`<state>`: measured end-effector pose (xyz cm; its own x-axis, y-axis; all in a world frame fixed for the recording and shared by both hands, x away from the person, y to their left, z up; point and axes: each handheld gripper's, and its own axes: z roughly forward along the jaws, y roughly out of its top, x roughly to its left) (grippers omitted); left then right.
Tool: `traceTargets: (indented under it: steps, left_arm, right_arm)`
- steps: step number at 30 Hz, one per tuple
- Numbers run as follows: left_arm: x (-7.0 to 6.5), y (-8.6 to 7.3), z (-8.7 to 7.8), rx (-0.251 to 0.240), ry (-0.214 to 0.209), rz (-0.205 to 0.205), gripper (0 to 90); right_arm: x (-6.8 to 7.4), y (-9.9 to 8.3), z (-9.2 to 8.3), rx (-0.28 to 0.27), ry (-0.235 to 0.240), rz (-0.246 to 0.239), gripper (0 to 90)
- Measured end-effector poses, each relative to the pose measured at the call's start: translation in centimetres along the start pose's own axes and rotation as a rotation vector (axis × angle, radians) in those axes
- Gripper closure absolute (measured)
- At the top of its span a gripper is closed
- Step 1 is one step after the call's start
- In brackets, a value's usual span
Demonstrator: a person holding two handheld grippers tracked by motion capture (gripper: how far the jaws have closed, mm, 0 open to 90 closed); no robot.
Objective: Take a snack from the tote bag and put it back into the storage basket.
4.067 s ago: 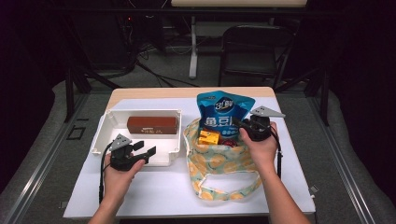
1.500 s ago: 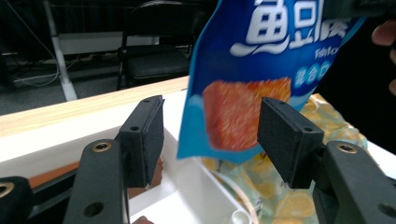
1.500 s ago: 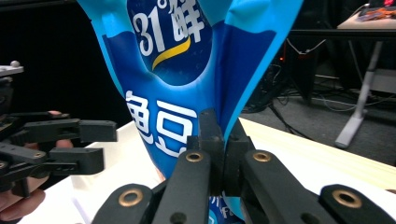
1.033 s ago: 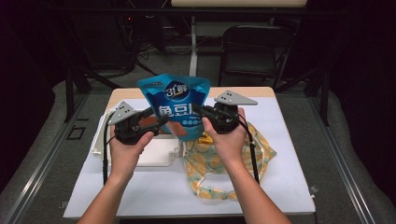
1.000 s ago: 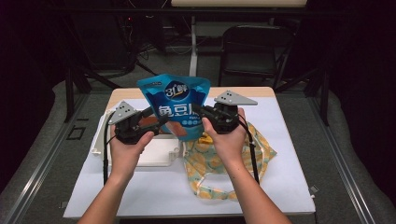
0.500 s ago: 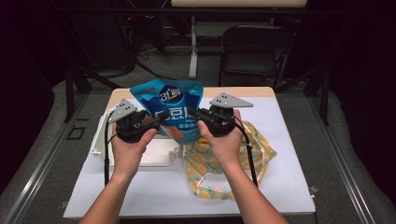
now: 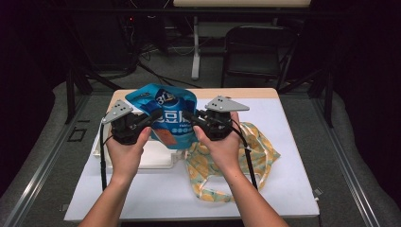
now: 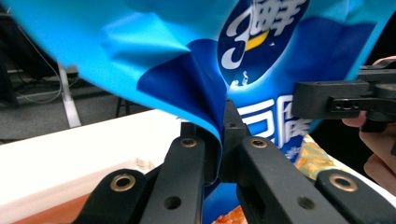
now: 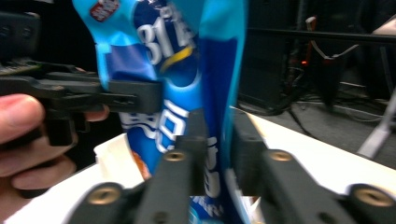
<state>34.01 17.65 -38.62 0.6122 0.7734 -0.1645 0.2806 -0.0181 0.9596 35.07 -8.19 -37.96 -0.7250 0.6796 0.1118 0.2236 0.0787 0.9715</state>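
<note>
Dark room with a black chair beyond the white desk, desk bare toward its near edge, white tray left of the yellow patterned bag, blue snack pouch held above the tray, left hand-held gripper just closed, clamped on the pouch's edge, right hand-held gripper loosening, jaws slightly apart around the opposite edge.

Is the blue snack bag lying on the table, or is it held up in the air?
In the air. The blue snack bag hangs above the white tray, pinched by the left claw on one edge, the right claw at the other.
</note>
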Motion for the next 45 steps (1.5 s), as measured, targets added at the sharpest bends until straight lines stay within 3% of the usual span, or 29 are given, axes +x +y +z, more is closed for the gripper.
traceTargets:
  steps: [2,4,13,21,27,34,45]
  left_arm:
    - [0.7,0.0,-0.6,-0.01,0.019,-0.006,89.9]
    - [1.2,0.1,-1.0,-0.019,0.023,-0.022,89.9]
    - [3.5,-0.2,-2.6,-0.024,0.055,-0.033,89.8]
    - [6.4,-1.5,-3.7,-0.013,0.102,-0.053,89.8]
    - [9.4,-3.2,-4.2,0.001,0.162,-0.098,89.7]
    - [12.0,-4.8,-4.1,0.009,0.218,-0.089,89.7]
    - [14.8,-6.1,-3.7,-0.001,0.213,-0.134,89.6]
  right_arm:
    - [-0.3,-0.2,-0.2,0.003,-0.002,0.011,58.7]
    - [-0.5,-0.4,-0.3,0.013,0.006,0.021,52.8]
    - [-1.6,-2.2,-1.5,0.046,-0.016,0.034,41.6]
    - [-3.1,-4.4,-4.0,0.058,-0.077,0.049,40.2]
    - [-3.5,-5.7,-5.4,0.07,-0.106,0.038,40.1]
    - [-4.1,-7.7,-6.4,0.087,-0.127,0.054,39.8]
    - [-4.9,-9.5,-7.8,0.105,-0.153,0.087,39.9]
